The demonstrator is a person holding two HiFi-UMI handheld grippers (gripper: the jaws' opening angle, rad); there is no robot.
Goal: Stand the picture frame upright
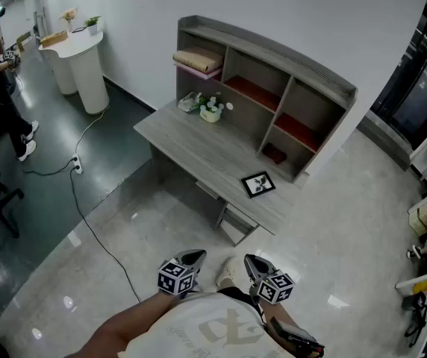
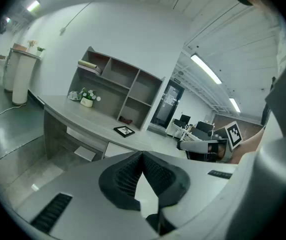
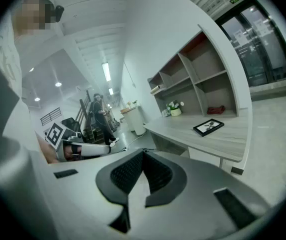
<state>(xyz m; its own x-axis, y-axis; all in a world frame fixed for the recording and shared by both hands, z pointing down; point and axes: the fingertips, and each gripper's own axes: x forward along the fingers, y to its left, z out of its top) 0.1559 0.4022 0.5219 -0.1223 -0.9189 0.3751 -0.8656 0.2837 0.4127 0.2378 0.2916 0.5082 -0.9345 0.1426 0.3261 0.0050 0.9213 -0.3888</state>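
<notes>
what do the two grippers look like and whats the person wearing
The left gripper and the right gripper look alike: pale grey shells, with black ribbed pads on the jaws. Each carries a cube with black-and-white square markers. The gripper views show dark slots in the grey shells. The person wears a cream top with a faint print.

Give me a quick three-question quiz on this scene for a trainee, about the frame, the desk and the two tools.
1. True or false: the picture frame lies flat on the desk.
2. The left tool and the right tool are: A) open, B) shut and empty, C) shut on the frame.
3. Fill in: in the head view, the flower pot stands to the frame's ___ (left or right).
Key: 1 true; 2 B; 3 left.
</notes>
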